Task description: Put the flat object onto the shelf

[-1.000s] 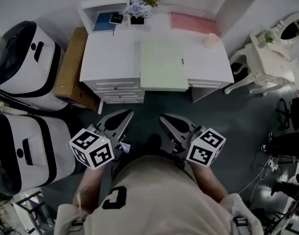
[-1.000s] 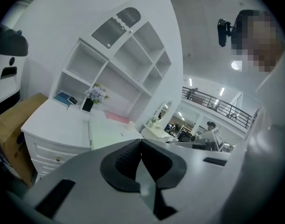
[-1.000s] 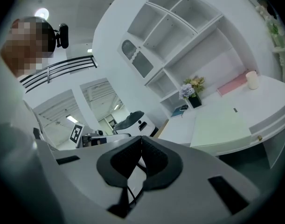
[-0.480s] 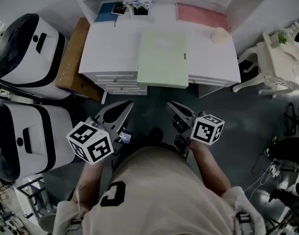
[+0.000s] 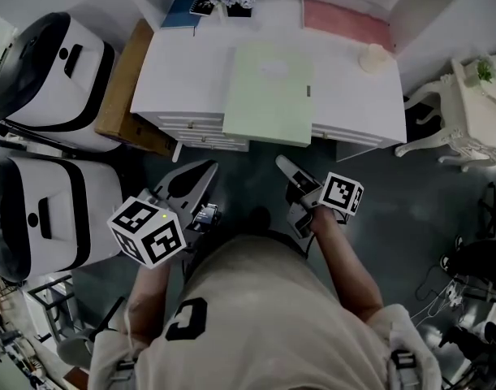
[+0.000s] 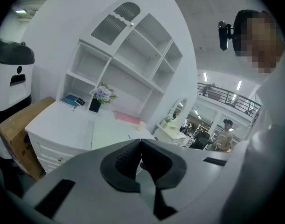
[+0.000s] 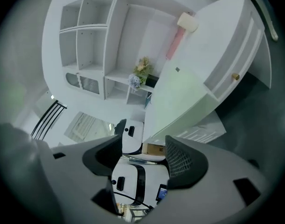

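A white desk (image 5: 183, 80) stands on dark floor in front of the person. In the head view, the pale green flat object (image 5: 268, 96) lies on it. Its near edge juts past the desk front, which likely leaves room for a jaw beneath. The left gripper (image 5: 209, 169) and right gripper (image 5: 283, 164) hang well short of it.

In the left gripper view, the jaws are pressed together on nothing and aimed at the desk. The open shelf (image 6: 133, 69) rises behind.

In the right gripper view, the jaws have just been opening and stand wide, nothing between them. The gripper is rolled sideways, probably to take the thin edge.
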`<state>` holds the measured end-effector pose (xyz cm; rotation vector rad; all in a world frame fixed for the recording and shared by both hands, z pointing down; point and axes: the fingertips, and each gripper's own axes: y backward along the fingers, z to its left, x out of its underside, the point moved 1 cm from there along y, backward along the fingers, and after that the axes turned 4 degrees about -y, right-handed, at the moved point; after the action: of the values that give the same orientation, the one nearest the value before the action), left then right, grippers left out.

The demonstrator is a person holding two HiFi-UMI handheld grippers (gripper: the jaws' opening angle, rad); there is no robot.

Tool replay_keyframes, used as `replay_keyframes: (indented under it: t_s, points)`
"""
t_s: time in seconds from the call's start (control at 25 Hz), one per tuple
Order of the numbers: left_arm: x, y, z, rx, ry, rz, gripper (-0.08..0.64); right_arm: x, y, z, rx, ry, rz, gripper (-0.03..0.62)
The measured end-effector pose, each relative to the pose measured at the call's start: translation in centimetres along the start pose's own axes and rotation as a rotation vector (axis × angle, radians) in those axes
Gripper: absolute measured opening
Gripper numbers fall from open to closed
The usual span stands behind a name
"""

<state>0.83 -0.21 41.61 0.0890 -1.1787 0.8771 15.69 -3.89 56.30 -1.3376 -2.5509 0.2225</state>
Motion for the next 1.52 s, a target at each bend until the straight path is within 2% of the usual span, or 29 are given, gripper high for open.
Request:
replay_keyframes:
  t_s: [0.24, 0.52, 0.8, 1.04, 1.28, 1.52]
  points:
    - [-0.1, -0.6, -0.2, -0.03, 0.0, 0.01, 0.014, -0.9, -1.3, -2.9, 0.006, -0.136, 0.002, 0.349]
    - [-0.9, -0.8, 1.4, -0.05, 0.005, 0.009, 0.014, -1.9, -2.7, -6.2, 0.044, -0.252, -0.026, 0.367]
    - [-1.8, -2.1, 4.0, 0.009, -0.004, 0.021, 0.014, -2.2, -4.2, -8.5, 0.08, -0.326, -0.095, 0.367]
    - [-3.4, -3.2, 6.4, 0.055, 0.008, 0.03, 0.014, -3.3, -4.7, -10.0, 0.113, -0.34, -0.171, 0.373]
    - [-3.6, -4.1, 8.0, 0.096, 0.027, 0.046, 0.014, -4.4, -4.9, -10.9, 0.072, -0.334, -0.244, 0.376]
    - [-3.2, -4.4, 8.7, 0.118, 0.037, 0.071, 0.014, -4.7, -5.3, -12.3, 0.055, -0.317, -0.266, 0.375]
